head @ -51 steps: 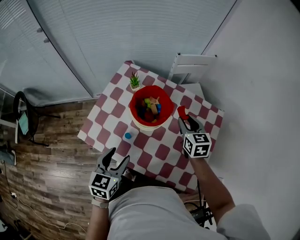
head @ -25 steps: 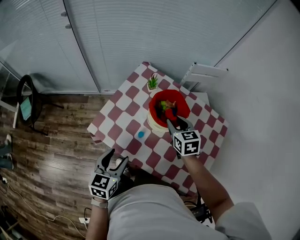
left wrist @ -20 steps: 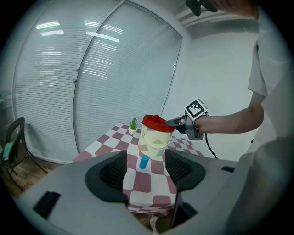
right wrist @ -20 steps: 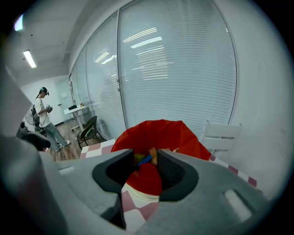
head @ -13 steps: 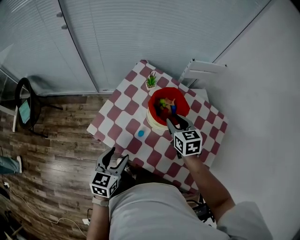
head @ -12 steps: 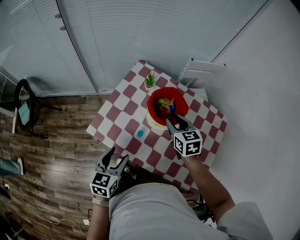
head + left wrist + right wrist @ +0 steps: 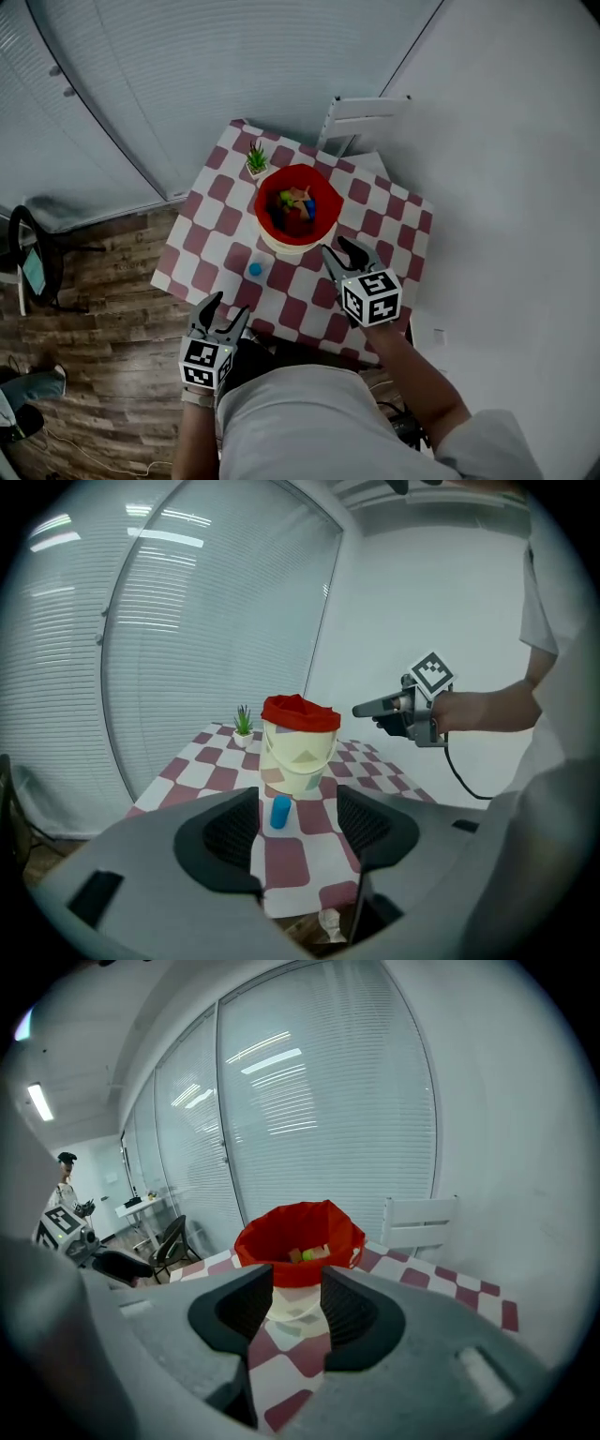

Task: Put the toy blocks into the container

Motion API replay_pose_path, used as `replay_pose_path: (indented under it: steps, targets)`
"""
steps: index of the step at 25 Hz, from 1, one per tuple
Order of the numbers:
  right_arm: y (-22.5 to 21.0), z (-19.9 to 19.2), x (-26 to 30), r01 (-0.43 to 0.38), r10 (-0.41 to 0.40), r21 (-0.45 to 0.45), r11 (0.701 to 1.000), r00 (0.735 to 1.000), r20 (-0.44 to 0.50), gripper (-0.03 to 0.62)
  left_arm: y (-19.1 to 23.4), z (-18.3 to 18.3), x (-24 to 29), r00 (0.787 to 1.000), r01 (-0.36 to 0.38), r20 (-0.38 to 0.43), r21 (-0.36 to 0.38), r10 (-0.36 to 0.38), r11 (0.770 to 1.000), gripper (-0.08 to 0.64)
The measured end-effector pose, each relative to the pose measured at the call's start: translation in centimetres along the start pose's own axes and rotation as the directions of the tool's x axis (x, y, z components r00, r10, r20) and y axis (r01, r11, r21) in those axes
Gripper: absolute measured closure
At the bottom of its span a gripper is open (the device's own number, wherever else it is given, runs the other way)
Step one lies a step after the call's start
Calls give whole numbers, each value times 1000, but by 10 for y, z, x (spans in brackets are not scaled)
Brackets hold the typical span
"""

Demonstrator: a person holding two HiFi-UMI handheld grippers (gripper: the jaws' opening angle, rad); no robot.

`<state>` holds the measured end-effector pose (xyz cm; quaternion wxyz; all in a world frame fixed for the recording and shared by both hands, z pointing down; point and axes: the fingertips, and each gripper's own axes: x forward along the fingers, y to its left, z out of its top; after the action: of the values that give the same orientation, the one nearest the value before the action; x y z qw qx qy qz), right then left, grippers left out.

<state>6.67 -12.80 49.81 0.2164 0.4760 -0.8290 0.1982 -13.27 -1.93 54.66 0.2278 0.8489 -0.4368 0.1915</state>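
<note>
Hovering near container (image 7: pixel 292 246) rim: right gripper (image 7: pixel 341 251)

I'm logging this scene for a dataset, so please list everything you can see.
Table: one, red-and-white checked, centre.
Container: one, cream with red liner, on table.
Toy blocks: several, mixed colours, in container.
Cylinder block: one, blue, on table beside container.
Potted plant: one, green, table's far corner.
Chair: one, white, behind table.
Left gripper: one, dark, open, at table's near edge.
Right gripper: one, dark, open, over table.
</note>
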Motion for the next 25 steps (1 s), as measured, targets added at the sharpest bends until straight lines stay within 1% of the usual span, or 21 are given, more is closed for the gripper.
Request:
replay_pose_path:
  steps: [3, 6, 9, 13, 21, 25]
  targets:
    - [-8, -14, -13, 30, -30, 39, 999, 1000, -5, 442, 0, -1, 15, 999, 28, -22, 19, -27, 999, 319]
    - [-15, -29, -24, 58, -57, 72, 996, 998, -14, 442, 2, -2, 29, 998, 49, -46, 21, -48, 999, 319]
    - [-21, -44, -35, 87, -84, 103, 991, 996, -30, 442, 4, -6, 44, 996, 59, -73, 12, -58, 998, 319]
    - [-25, -63, -45, 122, -116, 142, 982, 992, -48, 442, 10, -14, 61, 991, 61, -117, 22, -59, 998, 319]
    - [-28, -94, -59, 200, -186, 210, 957, 979, -84, 442, 26, -37, 100, 976, 94, -201, 38, -84, 995, 319]
    - [-32, -109, -66, 244, -224, 244, 938, 969, -108, 442, 29, -44, 120, 966, 127, -236, 67, -108, 990, 319]
